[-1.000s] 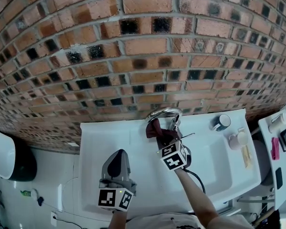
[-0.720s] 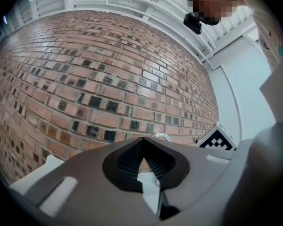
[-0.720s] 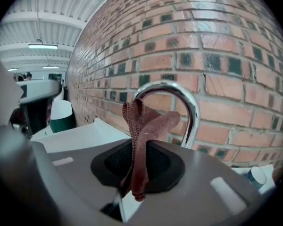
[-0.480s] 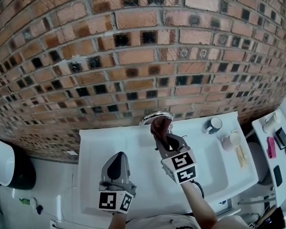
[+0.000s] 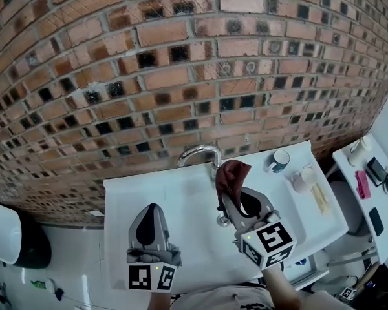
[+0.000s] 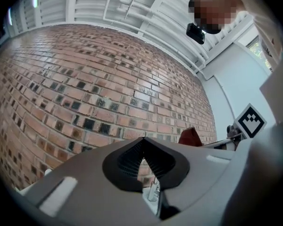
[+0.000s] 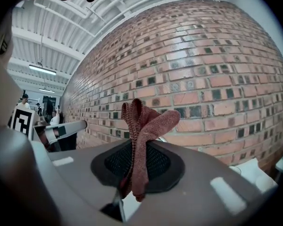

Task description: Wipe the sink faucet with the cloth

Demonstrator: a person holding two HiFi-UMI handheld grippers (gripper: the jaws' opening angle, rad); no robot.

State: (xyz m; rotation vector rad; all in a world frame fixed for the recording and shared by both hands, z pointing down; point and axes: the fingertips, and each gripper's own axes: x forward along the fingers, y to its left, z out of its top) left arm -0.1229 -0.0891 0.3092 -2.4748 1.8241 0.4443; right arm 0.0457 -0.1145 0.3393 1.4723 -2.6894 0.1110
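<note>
The cloth (image 5: 231, 176) covered the lower stem of the faucet (image 5: 195, 152) in the head view, so whether the two touched could not be told. In the right gripper view, the cloth's pinched end ran down out of sight between the jaws of the right gripper (image 7: 134, 164). Below the pressed-together jaws of the left gripper (image 6: 142, 159), only a metal sliver (image 6: 153, 192) showed, too little to name. A white-and-black rounded object (image 5: 3, 234) was cut off by the head view's left edge.

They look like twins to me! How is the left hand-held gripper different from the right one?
The left hand-held gripper is shut on nothing; the right hand-held gripper pinches a red cloth. The left sits farther from the faucet; the right is nearer it. Both are grey with a marker cube.
</note>
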